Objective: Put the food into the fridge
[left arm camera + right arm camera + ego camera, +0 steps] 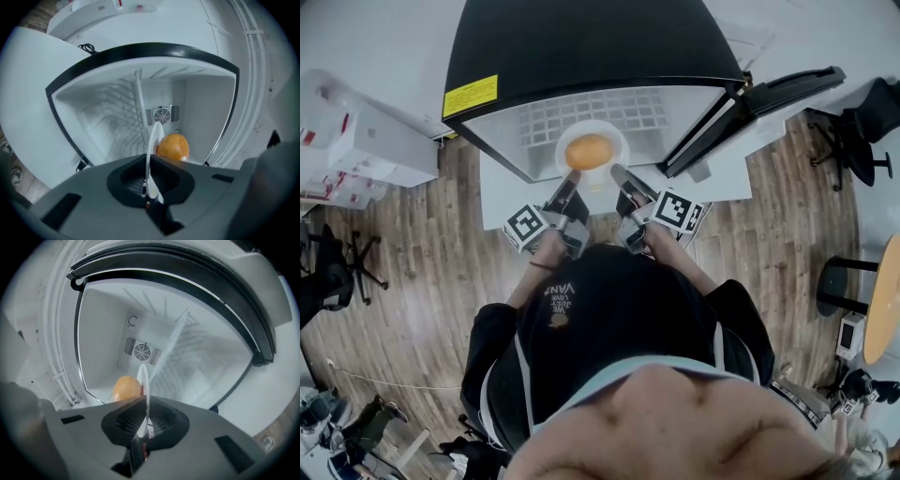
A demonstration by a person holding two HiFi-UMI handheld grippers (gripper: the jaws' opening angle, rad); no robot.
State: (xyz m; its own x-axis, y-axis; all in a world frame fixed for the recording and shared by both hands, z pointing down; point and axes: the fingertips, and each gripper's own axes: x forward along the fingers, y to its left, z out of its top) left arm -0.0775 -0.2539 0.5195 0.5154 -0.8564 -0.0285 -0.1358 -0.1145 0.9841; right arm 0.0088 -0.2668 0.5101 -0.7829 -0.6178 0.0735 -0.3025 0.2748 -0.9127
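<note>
A white plate carries a round orange food item just in front of the open fridge. My left gripper is shut on the plate's left rim and my right gripper is shut on its right rim. The left gripper view shows the plate edge-on between the jaws of the left gripper, with the orange food beyond it. The right gripper likewise pinches the plate's rim, with the food to its left. The fridge's white interior lies ahead.
The fridge door stands swung open to the right. Inside are a wire shelf and a fan vent on the back wall. White boxes sit at the left, office chairs and a round table at the right.
</note>
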